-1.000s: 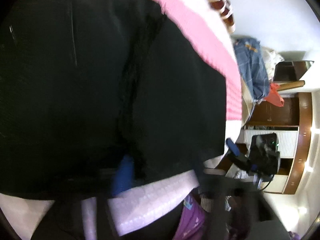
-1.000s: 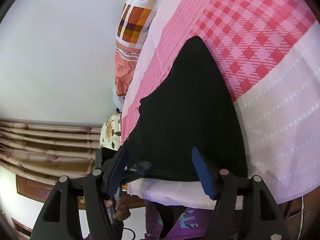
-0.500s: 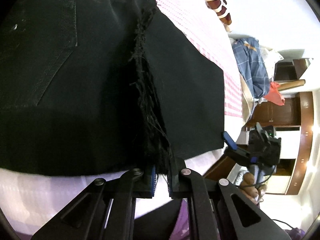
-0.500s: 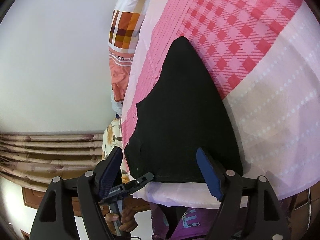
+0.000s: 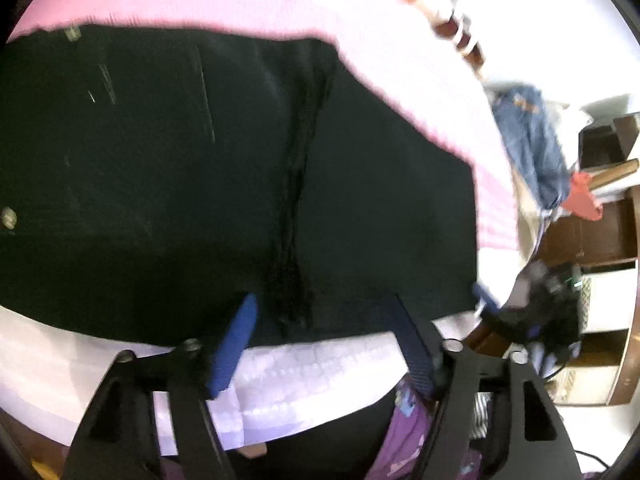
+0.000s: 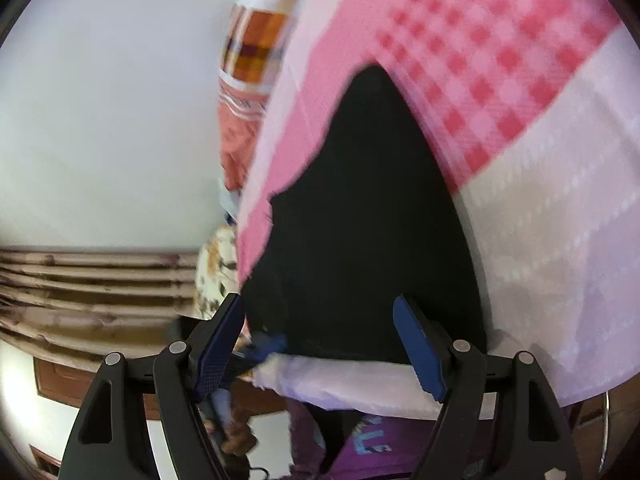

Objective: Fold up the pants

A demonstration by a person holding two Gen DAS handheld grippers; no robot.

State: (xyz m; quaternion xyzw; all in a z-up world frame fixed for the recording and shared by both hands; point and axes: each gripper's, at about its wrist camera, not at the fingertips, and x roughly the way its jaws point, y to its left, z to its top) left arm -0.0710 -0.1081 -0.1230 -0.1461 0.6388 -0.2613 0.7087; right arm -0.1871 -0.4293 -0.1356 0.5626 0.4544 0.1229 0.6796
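Observation:
The black pants point(image 5: 160, 180) lie folded flat on the pink checked bedsheet point(image 5: 240, 4). A frayed edge point(image 5: 294, 240) runs down their middle toward me. My left gripper point(image 5: 322, 304) hovers over the near end of that edge. Its jaws are opening and the blue pads stand apart on either side of the fray without pressing it. In the right wrist view the same pants point(image 6: 368, 220) taper away from me. My right gripper point(image 6: 318, 302) is open above their near edge and holds nothing.
The bed's near edge is just below both grippers, with a person in purple clothing point(image 6: 360, 440) standing against it. A checked pillow point(image 6: 256, 40) lies at the far end. Blue jeans point(image 5: 532, 140) and wooden furniture point(image 5: 580, 236) stand at the right.
Half a second ago my left gripper was shut on the frayed edge. It has since let go, spread its fingers and lifted a little. My right gripper has stayed put.

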